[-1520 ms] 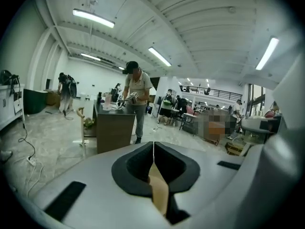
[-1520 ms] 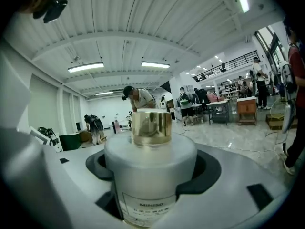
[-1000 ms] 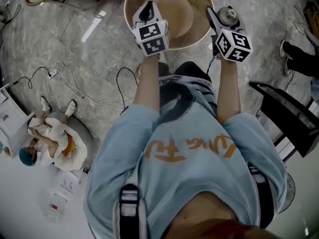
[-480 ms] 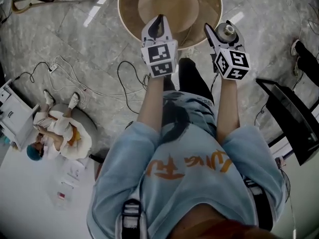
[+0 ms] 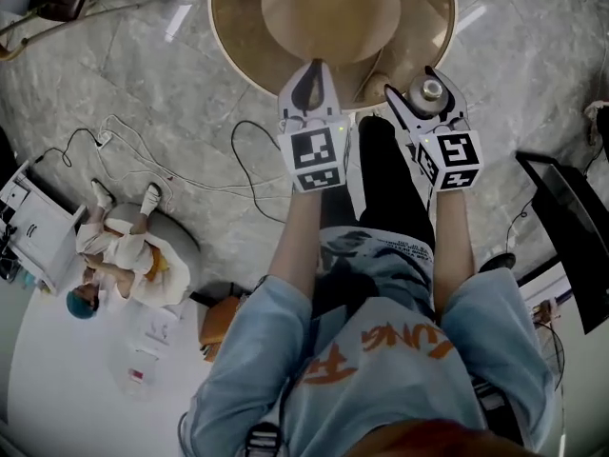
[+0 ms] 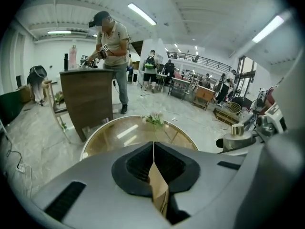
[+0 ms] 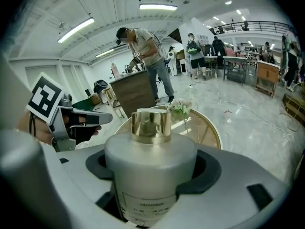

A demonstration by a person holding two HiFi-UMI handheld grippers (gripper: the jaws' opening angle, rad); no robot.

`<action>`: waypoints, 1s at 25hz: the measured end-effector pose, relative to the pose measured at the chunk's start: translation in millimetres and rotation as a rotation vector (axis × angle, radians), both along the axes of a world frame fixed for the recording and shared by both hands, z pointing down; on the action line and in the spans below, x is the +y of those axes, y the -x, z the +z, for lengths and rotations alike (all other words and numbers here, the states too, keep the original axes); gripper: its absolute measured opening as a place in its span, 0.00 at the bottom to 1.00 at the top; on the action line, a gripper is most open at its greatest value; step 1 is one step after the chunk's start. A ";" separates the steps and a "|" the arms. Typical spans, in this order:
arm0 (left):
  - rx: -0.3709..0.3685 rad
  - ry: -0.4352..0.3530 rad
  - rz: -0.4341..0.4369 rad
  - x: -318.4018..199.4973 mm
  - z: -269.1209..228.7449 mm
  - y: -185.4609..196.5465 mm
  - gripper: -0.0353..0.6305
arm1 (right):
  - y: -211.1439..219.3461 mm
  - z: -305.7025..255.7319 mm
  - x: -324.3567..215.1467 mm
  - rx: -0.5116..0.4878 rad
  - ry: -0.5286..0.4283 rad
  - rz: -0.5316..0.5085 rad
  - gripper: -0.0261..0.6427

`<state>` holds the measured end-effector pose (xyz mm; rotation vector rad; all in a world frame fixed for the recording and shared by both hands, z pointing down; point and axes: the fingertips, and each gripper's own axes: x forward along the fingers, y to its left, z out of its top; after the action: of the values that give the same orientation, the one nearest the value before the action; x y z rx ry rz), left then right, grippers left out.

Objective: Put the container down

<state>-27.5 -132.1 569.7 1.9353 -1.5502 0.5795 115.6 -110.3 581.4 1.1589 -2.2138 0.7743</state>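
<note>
Risk of drop: your right gripper (image 7: 152, 175) is clamped on the container (image 7: 150, 149), held about the near right rim of the round table (image 5: 228, 55); left gripper (image 6: 153, 147) jaws are together. Releasing here could tip it off the edge

Ahead of my right gripper (image 5: 425, 82) the round bench (image 5: 228, 36) offers an open glass top, with only a sprig of flowers (image 7: 180, 108) standing near its far rim. A wooden cabinet (image 7: 136, 92) blocks the way beyond. My left gripper (image 5: 312, 69) hangs just beside.
</note>
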 end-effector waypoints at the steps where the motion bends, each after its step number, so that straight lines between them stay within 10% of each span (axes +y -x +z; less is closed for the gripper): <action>1: 0.004 0.011 0.005 1.2 10.5 -0.3 0.10 | 1.8 10.8 1.6 -0.001 0.011 -0.008 0.58; 25: -0.012 0.040 0.065 -70.8 157.6 11.5 0.10 | 42.4 163.7 -94.7 -0.010 0.010 -0.101 0.58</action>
<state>-39.0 -202.9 727.3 1.9615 -1.4760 0.6462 73.2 -205.0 745.0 1.0322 -2.2553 0.7502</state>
